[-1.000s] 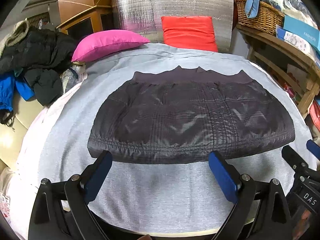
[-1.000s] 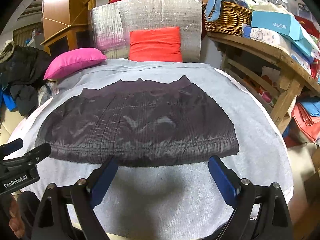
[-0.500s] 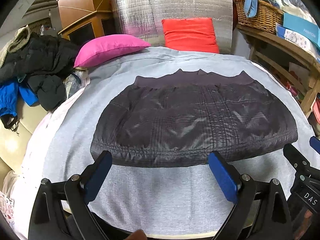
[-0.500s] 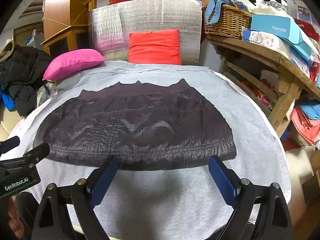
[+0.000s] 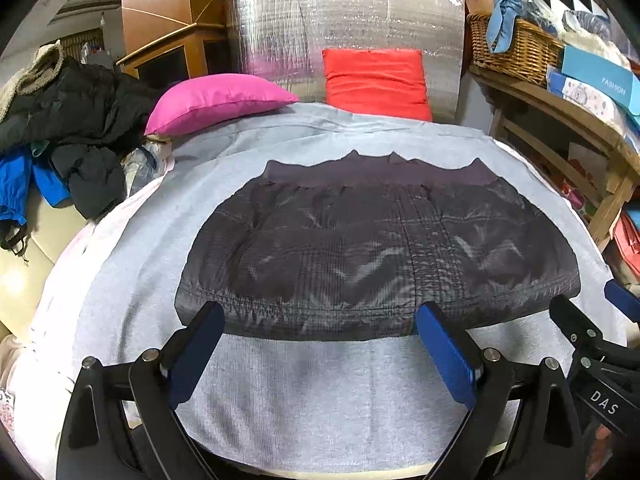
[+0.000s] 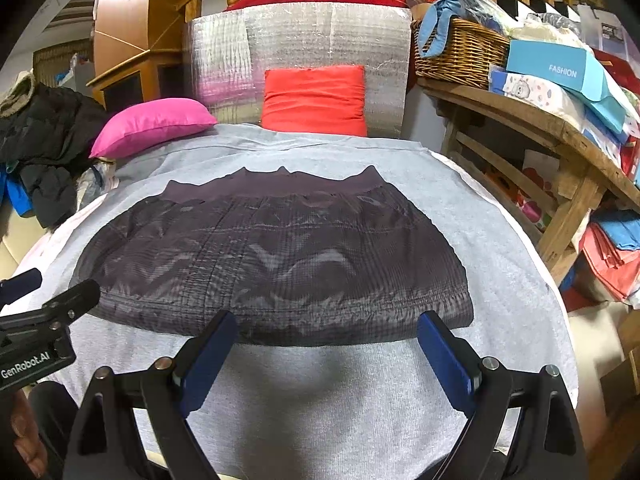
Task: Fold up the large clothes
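Observation:
A dark grey quilted skirt (image 5: 372, 248) lies spread flat on a grey cloth-covered table (image 5: 304, 392), waistband at the far side, hem toward me. It also shows in the right wrist view (image 6: 276, 260). My left gripper (image 5: 320, 322) is open and empty, its blue pads just over the near hem toward the left. My right gripper (image 6: 326, 334) is open and empty at the near hem toward the right. Each gripper shows at the edge of the other's view.
A pink pillow (image 5: 216, 100) and a red pillow (image 5: 376, 76) lie at the far end before a silver foil panel (image 5: 344, 32). Dark jackets (image 5: 76, 120) pile at the left. A wooden shelf (image 6: 536, 128) with a wicker basket (image 6: 460, 52) and boxes stands at the right.
Both grippers have moved slightly forward and lower, so the skirt's near hem now sits between their pads. The skirt has not moved. Both stay open.

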Tool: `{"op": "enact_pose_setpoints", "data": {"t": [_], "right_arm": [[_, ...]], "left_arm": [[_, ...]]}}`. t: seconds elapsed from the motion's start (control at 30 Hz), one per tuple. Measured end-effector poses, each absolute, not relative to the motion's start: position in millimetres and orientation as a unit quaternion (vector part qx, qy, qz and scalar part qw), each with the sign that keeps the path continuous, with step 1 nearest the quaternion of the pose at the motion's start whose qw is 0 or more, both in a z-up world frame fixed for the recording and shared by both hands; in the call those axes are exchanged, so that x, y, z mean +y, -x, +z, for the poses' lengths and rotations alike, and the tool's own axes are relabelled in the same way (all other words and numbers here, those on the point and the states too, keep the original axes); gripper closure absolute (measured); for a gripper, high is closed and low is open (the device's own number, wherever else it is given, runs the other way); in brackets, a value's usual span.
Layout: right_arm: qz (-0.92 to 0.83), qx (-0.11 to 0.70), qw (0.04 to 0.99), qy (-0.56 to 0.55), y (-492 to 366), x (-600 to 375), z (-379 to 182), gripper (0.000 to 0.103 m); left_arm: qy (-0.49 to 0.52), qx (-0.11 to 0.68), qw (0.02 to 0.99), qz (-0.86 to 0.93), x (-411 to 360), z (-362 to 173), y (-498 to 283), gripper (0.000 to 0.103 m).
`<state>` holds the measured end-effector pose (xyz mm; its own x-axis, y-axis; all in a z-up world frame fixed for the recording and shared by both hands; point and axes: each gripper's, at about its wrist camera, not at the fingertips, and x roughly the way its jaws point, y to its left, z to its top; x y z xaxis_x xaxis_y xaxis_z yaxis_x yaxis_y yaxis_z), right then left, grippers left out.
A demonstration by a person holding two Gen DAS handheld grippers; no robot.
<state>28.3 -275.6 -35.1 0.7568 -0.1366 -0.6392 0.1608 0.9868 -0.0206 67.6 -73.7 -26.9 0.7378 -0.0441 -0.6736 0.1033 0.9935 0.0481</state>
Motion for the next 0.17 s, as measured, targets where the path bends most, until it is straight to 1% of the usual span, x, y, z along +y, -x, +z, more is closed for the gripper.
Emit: {"op": "enact_pose_setpoints", "data": {"t": [0.17], "right_arm": [[-0.079, 0.337, 0.938, -0.015, -28.2, -273.3, -32.4, 0.009]], "left_arm": [[-0.040, 0.354, 0.934, -0.042, -73.6, -23.7, -66.7, 0.006]]}}
